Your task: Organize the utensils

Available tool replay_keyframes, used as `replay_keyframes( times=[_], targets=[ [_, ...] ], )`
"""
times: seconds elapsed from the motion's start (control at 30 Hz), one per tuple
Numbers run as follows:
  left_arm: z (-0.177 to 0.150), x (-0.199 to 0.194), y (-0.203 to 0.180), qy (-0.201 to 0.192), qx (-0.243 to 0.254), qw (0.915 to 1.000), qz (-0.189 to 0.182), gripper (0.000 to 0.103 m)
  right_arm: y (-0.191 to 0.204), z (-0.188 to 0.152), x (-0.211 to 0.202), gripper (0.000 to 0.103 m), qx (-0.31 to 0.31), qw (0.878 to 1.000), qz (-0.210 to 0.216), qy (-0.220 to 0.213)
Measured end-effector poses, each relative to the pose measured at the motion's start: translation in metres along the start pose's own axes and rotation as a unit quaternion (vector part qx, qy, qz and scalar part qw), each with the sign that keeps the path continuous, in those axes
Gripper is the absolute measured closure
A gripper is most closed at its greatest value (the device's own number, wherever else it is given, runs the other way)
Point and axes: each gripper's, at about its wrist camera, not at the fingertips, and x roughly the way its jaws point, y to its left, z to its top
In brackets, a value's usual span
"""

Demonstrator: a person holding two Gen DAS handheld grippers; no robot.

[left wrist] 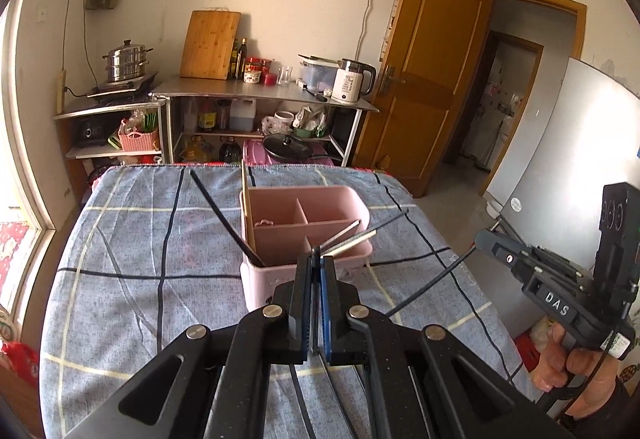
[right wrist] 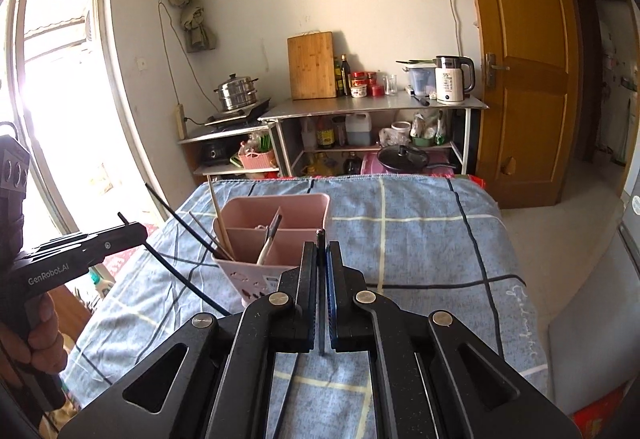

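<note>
In the left wrist view, a table (left wrist: pixel 132 247) is covered with a blue-grey checked cloth. On it stands a pink utensil holder (left wrist: pixel 308 235) with several compartments; a wooden chopstick (left wrist: pixel 246 205) and a black chopstick (left wrist: pixel 224 215) lean in its left part. The left gripper (left wrist: pixel 316 259) has its jaws closed on a thin black chopstick (left wrist: pixel 304 399), whose shaft runs back under the gripper. Behind the table there are metal shelves (left wrist: pixel 260 95) with a cutting board (left wrist: pixel 210 45), a white kettle (left wrist: pixel 352 81) and a steamer pot (left wrist: pixel 127 61); a wooden door (left wrist: pixel 424 71) stands open. At the right edge a hand (left wrist: pixel 576 363) holds the right gripper (left wrist: pixel 486 241), which is marked "DAS".

In the right wrist view, the same holder (right wrist: pixel 276 235) stands near the left edge of the table, with a pale-handled utensil (right wrist: pixel 268 243) in it. The right gripper (right wrist: pixel 320 239) is closed on another thin dark chopstick (right wrist: pixel 321 303). A bright window (right wrist: pixel 64 79) is at the left. The left gripper (right wrist: pixel 124 227) bears the words "GenRobot.AI".
</note>
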Motion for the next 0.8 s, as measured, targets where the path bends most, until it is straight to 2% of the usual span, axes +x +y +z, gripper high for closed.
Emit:
replay_keyframes(
  times=[0.2,0.5,0.8],
  targets=[
    [-0.006,-0.007,-0.001,0.001,0.002,1.0000,0.002,0.099,0.003,-0.004,-0.008,0.099,-0.008,1.000,-0.002,0.005],
    [0.002,-0.024,-0.003,-0.003,0.012,0.9999,0.004,0.099,0.007,0.002,-0.025,0.099,-0.017,1.000,-0.005,-0.012],
    [0.017,-0.044,-0.004,-0.009,0.010,0.9999,0.003,0.099,0.024,0.017,-0.043,0.099,-0.019,0.999,0.030,-0.035]
  ],
)
